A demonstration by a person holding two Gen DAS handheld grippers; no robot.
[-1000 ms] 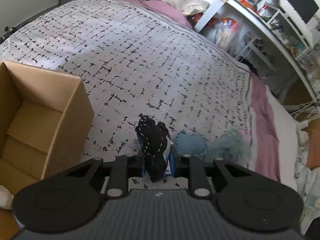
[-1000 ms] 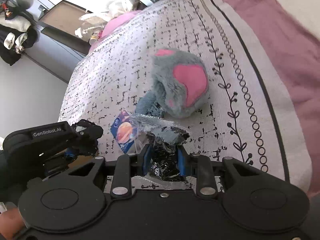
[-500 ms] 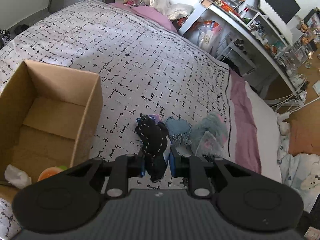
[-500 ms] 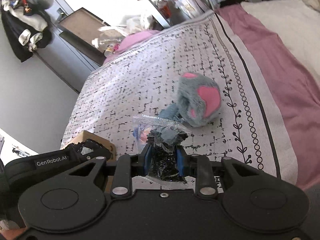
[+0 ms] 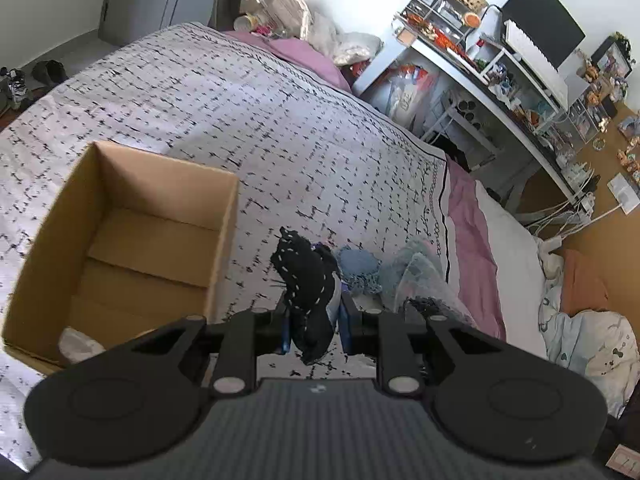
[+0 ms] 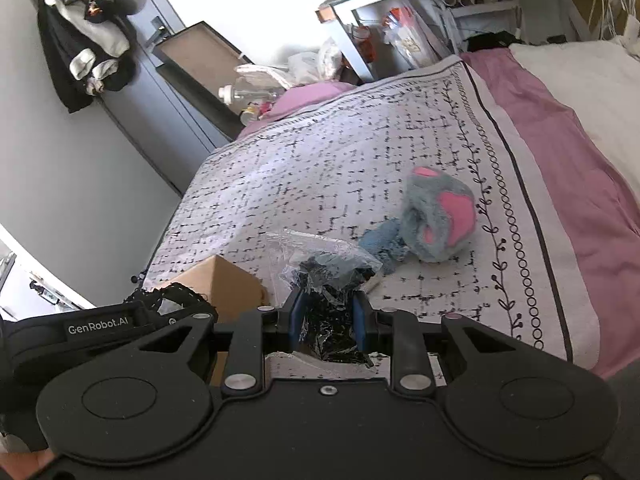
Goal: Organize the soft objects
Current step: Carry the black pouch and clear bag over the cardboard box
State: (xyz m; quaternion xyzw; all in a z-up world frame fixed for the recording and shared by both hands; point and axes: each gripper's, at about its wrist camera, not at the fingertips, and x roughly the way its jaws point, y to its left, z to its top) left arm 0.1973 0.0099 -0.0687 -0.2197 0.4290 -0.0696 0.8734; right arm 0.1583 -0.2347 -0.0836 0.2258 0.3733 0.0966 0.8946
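My left gripper (image 5: 313, 330) is shut on a black knitted item with white stitching (image 5: 310, 280), held above the bed just right of an open cardboard box (image 5: 120, 236). My right gripper (image 6: 326, 322) is shut on a clear plastic bag holding dark fabric (image 6: 326, 276). A grey and pink plush toy (image 6: 440, 220) lies on the patterned bedspread (image 6: 320, 176), with a small blue fabric piece (image 6: 384, 242) touching it. The plush (image 5: 416, 270) and the blue piece (image 5: 358, 266) also show in the left wrist view. The left gripper's body (image 6: 96, 324) shows at the lower left of the right wrist view.
The box holds a white crumpled item (image 5: 80, 348) in its near corner. A cluttered desk (image 5: 500, 64) with a monitor stands beyond the bed's right side. Pink sheet (image 6: 568, 168) and white bedding lie to the right. A door with hung clothes (image 6: 84, 44) stands at the far left.
Both grippers have risen and pulled back from the bed with their items still held. The box now sits closer to the middle of the left wrist view.
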